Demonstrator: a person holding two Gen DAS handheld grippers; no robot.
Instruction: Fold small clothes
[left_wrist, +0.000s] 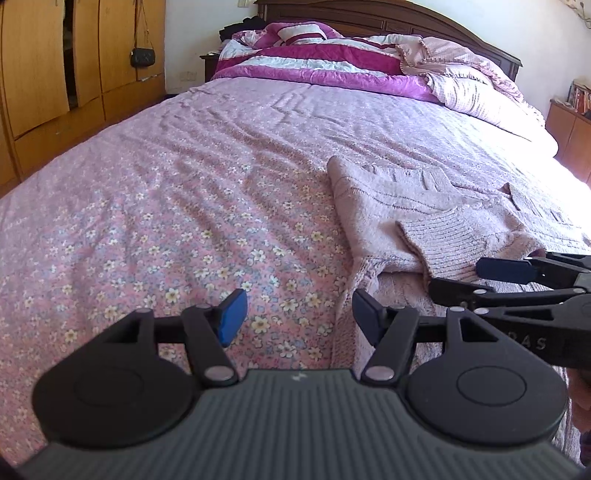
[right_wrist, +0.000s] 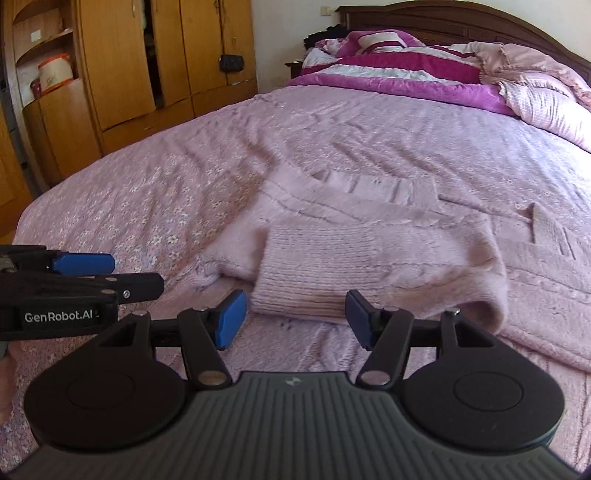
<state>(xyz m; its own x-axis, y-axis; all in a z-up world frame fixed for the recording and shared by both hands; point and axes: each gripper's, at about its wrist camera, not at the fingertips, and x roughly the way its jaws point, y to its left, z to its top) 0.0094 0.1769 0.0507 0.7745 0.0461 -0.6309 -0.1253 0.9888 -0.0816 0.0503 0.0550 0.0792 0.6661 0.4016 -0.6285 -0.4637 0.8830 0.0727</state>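
A pale pink knitted sweater (right_wrist: 369, 229) lies on the floral pink bedsheet (left_wrist: 166, 206), with a ribbed sleeve (right_wrist: 332, 269) folded across its body. It also shows at the right of the left wrist view (left_wrist: 424, 218). My left gripper (left_wrist: 299, 317) is open and empty, low over the sheet at the sweater's left edge. My right gripper (right_wrist: 295, 317) is open and empty, just in front of the folded sleeve's cuff. Each gripper shows in the other's view: the right one (left_wrist: 480, 280) at right, the left one (right_wrist: 122, 273) at left.
A rumpled magenta and white quilt (left_wrist: 314, 62) and pink pillows (left_wrist: 476, 88) lie at the head of the bed. A wooden wardrobe (right_wrist: 122, 66) stands to the left with a small black bag (left_wrist: 142, 57) hanging on it. A cabinet (left_wrist: 569, 129) stands at the right.
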